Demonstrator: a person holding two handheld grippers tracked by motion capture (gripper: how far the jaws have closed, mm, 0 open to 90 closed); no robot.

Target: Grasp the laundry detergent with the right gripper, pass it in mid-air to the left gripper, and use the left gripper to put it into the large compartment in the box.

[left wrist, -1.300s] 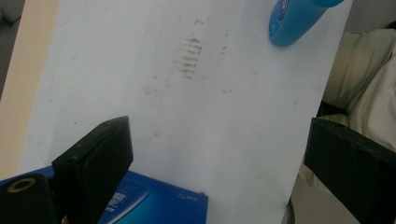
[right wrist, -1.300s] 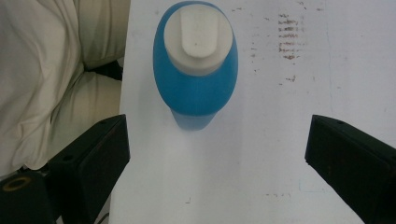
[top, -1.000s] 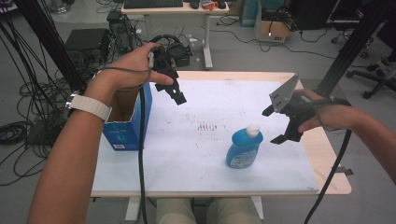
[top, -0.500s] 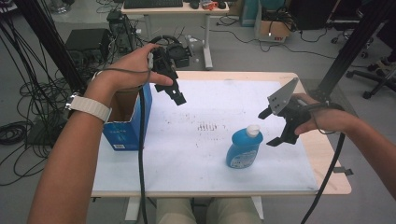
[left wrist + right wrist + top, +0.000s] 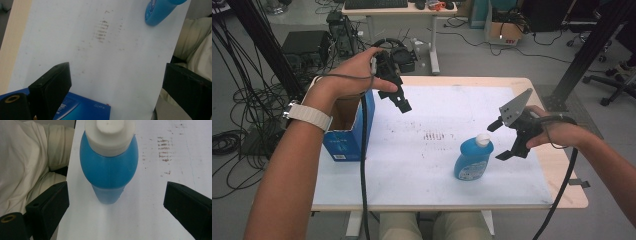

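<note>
High view first: we've got a blue plastic bottle with a white cap (image 5: 474,157) standing upright on the white mat (image 5: 412,165) that covers the light wooden table (image 5: 562,180), toward the near right part of it. Our right gripper (image 5: 502,141) sits just beside the bottle at cap height with its jaws spread wide and nothing in them; in the right gripper view the blue plastic bottle (image 5: 109,167) is lined up between the jaws, not touching either. Our left gripper (image 5: 403,103) hangs in the air over the far left of the mat, next to the open blue cardboard box (image 5: 347,140) at the left edge, and the left gripper view shows those jaws spread apart and empty too. We'd guess the bottle is smooth, rounded plastic, so a bit slippery and maybe squishy if pinched hard, and it looks like it could tip since it's tall on a small base. Best bet is probably the shoulder or body just under the cap, where it's wide, rather than the cap itself. Room-wise, the middle of the mat is open apart from some brownish smudges (image 5: 435,136), but the bottle isn't far from the near edge, so a shove that way looks risky.
</note>
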